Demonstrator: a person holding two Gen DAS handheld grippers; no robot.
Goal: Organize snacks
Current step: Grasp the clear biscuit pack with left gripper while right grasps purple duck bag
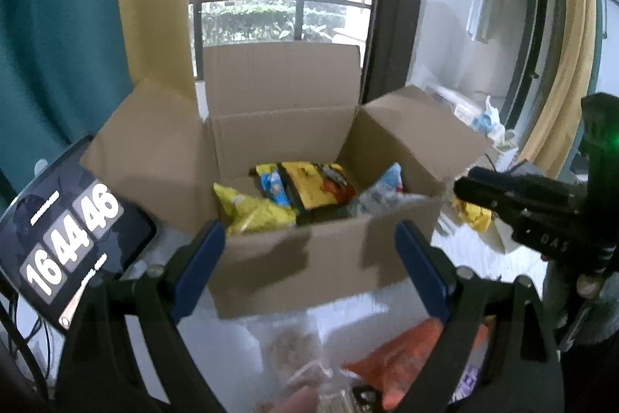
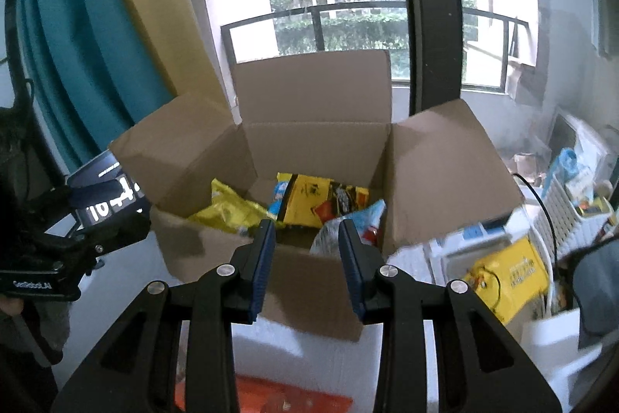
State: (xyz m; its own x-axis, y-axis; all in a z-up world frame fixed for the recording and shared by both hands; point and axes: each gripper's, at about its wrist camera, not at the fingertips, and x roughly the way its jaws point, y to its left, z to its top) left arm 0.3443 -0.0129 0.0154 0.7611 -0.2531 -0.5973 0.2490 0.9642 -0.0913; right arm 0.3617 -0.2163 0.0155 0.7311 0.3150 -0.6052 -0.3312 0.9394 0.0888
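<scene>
An open cardboard box (image 1: pixel 309 250) (image 2: pixel 309 281) stands on the white table with all flaps up. Inside lie a yellow snack bag (image 1: pixel 255 215) (image 2: pixel 228 211), a yellow-and-black packet (image 1: pixel 309 186) (image 2: pixel 313 200), a small blue packet (image 1: pixel 274 186) and a blue-and-silver bag (image 1: pixel 383 188) (image 2: pixel 367 223). My left gripper (image 1: pixel 309 239) is open and empty in front of the box. My right gripper (image 2: pixel 307 231) is open and empty at the box's near edge; it also shows in the left wrist view (image 1: pixel 514 196). An orange snack pack (image 1: pixel 406 362) (image 2: pixel 278 397) and a clear bag (image 1: pixel 301 347) lie near me.
A tablet clock (image 1: pixel 65 235) (image 2: pixel 112 196) stands left of the box. Teal and yellow curtains (image 1: pixel 65 26) hang behind, before a window. A yellow packet (image 1: pixel 476 215) lies right of the box. Crates and clutter (image 2: pixel 510 269) sit at the right.
</scene>
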